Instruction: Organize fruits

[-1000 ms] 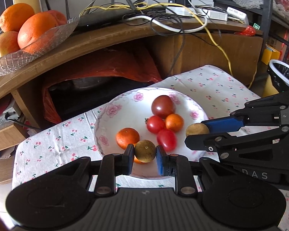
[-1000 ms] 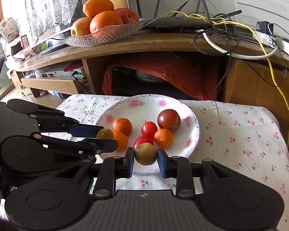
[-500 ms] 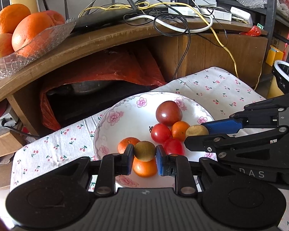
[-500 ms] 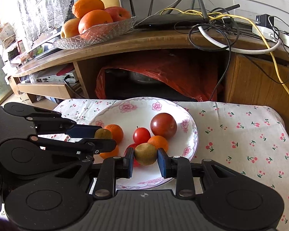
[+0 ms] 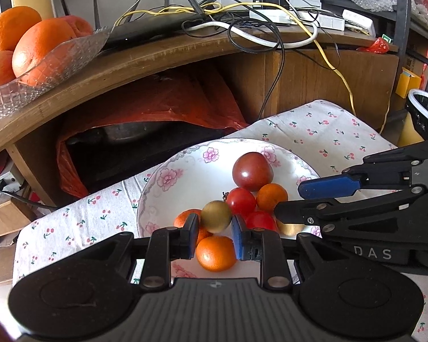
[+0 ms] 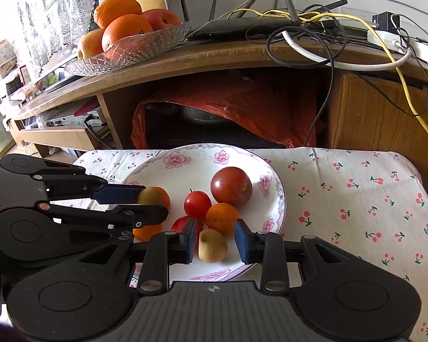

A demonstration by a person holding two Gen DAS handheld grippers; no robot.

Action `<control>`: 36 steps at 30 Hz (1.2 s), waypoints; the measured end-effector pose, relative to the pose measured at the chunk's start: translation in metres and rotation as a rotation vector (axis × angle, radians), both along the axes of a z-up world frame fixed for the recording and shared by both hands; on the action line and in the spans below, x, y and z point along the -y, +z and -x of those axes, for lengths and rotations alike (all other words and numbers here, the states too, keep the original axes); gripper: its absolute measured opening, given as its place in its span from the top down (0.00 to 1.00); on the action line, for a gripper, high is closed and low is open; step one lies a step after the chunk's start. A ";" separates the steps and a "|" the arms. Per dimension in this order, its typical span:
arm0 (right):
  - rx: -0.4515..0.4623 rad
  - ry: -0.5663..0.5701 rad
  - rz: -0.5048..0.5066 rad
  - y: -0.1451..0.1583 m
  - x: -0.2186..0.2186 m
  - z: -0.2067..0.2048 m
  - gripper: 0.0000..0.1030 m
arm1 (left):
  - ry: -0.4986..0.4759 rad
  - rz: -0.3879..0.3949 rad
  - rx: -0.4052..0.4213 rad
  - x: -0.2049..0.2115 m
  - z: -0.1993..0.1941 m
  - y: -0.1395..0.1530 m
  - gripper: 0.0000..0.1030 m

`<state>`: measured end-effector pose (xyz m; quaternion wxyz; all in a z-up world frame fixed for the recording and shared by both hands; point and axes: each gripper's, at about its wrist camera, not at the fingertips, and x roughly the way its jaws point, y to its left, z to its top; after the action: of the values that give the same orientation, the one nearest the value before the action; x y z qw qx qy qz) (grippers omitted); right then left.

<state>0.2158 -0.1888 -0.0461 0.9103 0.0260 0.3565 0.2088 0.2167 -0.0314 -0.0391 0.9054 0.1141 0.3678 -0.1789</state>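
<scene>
A white flowered plate point(image 5: 162, 171) point(image 6: 274, 193) on the cherry-print cloth holds a dark red tomato point(image 5: 252, 171), red cherry tomatoes point(image 5: 241, 201) and small oranges point(image 5: 215, 253). My left gripper point(image 5: 215, 226) point(image 6: 154, 202) hangs over the plate's near side. Its pads still touch a small brown-green fruit point(image 5: 216, 216), and its jaws are just starting to open. My right gripper point(image 6: 215, 238) point(image 5: 287, 201) is opening over the plate's front right. A yellow-brown fruit point(image 6: 212, 245) lies on the plate between its pads, with a gap on each side.
A glass dish point(image 5: 42, 65) point(image 6: 128, 48) of oranges and apples stands on the wooden shelf behind. Next to it lies a router with tangled cables point(image 5: 242, 25). A red plastic bag point(image 5: 157, 105) fills the shelf opening. At the far right is a bin point(image 5: 425, 111).
Both grippers have come in lower over the plate. The right jaws have parted and the yellow-brown fruit now rests on the plate. The left pads still hold their fruit.
</scene>
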 end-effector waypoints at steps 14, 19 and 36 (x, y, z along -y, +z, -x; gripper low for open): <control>0.005 -0.028 0.026 0.012 0.004 0.012 0.71 | 0.014 -0.004 0.015 -0.002 0.012 0.010 0.64; -0.008 -0.062 0.040 0.022 0.008 0.030 0.71 | 0.025 0.014 0.028 -0.005 0.029 0.024 0.57; -0.004 -0.114 0.031 0.049 0.011 0.110 0.66 | 0.121 0.058 0.045 -0.018 0.100 0.044 0.36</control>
<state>0.1054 -0.2001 0.0031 0.9203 0.0324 0.3593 0.1512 0.1167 -0.0130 0.0052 0.9256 0.0692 0.3480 -0.1318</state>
